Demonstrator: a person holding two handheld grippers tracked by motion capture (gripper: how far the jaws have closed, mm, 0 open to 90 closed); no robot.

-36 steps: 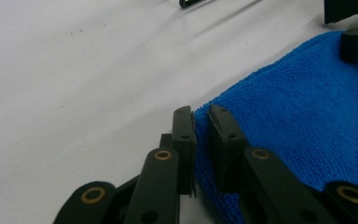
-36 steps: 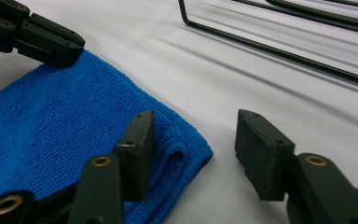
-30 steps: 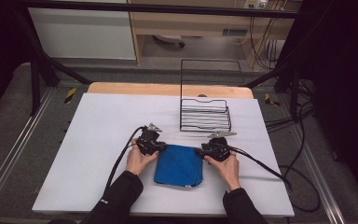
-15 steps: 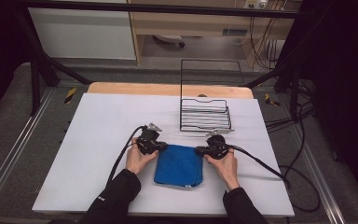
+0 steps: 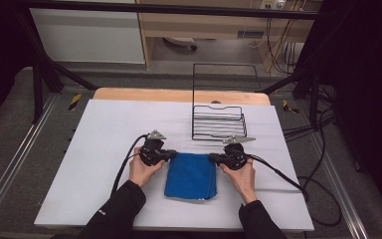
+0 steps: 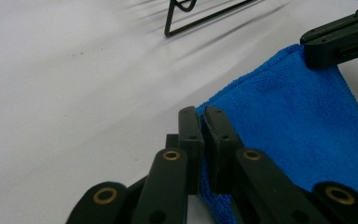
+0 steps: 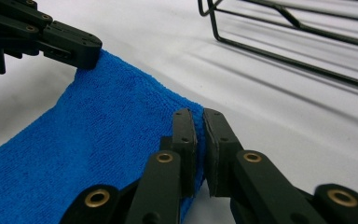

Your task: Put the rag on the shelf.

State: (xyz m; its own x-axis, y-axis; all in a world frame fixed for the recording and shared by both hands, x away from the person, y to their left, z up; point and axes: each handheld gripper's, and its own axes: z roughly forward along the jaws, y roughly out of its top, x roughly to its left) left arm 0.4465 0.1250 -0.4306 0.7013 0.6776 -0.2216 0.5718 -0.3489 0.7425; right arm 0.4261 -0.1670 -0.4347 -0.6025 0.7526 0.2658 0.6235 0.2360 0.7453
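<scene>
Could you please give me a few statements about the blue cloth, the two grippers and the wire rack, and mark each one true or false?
1. The left gripper is shut on a corner of the blue cloth. True.
2. The right gripper is open and clear of the cloth. False: it is shut on the cloth's other far corner.
3. The cloth lies inside the wire rack. False: it lies on the table, nearer the person than the rack.
4. The rack is empty. True.
</scene>
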